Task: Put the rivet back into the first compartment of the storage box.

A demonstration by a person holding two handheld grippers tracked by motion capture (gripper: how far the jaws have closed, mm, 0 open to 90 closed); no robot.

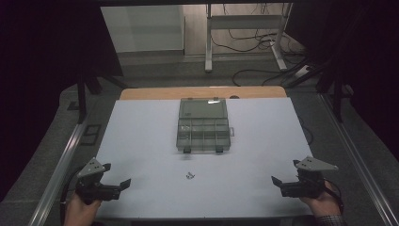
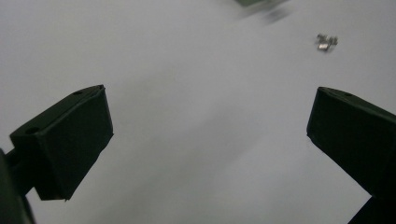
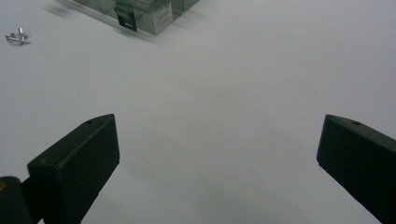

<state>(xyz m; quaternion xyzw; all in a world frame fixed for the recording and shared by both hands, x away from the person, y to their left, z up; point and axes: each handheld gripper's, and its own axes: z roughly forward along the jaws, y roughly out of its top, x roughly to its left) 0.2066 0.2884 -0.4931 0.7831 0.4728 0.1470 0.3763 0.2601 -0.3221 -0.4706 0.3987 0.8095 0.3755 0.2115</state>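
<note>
The small metal pieces (image 1: 189,175) lie on the white table (image 1: 141,141), a little in from its near edge and about midway along it, just short of the open compartment box (image 1: 203,125) that sits toward the far edge. I think it is two or three tiny screws or clips lying together, but they are too small and blurred for me to say, and I cannot read a long axis from them.

My left hand-held gripper (image 1: 113,180) waits by the near left corner with its jaws wide apart and nothing between them; in the left gripper view the pieces (image 2: 326,41) lie ahead and off to its right. My right hand-held gripper (image 1: 282,178) sits by the near right corner, likewise spread and empty, with the pieces (image 3: 17,37) far to its left. I judge the left one somewhat nearer.
</note>
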